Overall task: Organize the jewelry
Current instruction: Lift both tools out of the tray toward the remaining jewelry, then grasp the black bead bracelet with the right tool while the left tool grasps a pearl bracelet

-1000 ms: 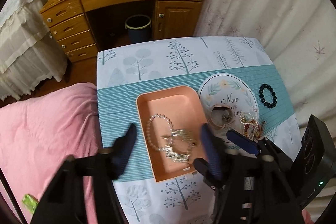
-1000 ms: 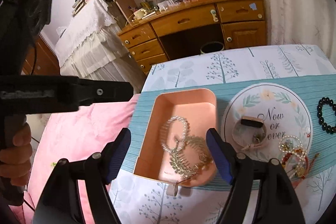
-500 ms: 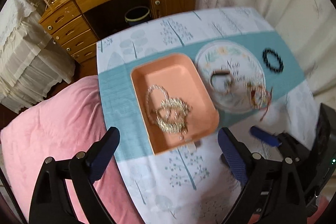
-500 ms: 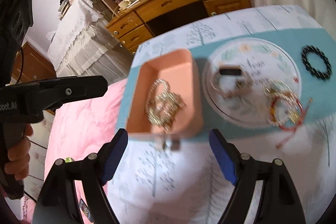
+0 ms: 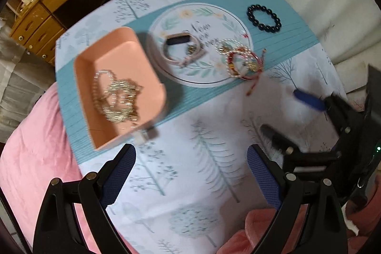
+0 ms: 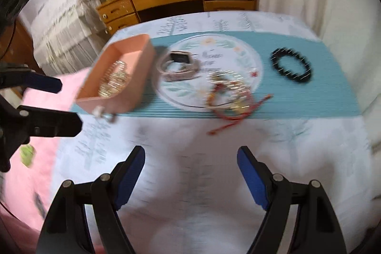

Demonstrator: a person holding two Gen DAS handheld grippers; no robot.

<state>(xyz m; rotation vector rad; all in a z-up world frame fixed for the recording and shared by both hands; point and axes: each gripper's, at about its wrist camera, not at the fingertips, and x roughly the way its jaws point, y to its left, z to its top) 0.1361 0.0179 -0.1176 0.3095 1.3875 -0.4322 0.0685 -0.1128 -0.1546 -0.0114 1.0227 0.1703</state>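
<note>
Left wrist view — left gripper [image 5: 191, 167] just widened, jaws far apart, empty. Pink tray [image 5: 83, 77] holds pearl and gold chains [image 5: 116, 94]. Round plate [image 5: 166, 23]: watch [image 5: 183, 48], red bracelets [image 5: 243, 61] unsorted.

Right wrist view — right gripper [image 6: 190, 170] agape, empty. Black bead bracelet [image 6: 291, 68] loose on cloth, beside plate.

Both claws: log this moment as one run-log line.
left claw: open, empty | right claw: open, empty | pink tray: holds necklaces | round plate: bracelets, watch | black bead bracelet: on cloth
</note>
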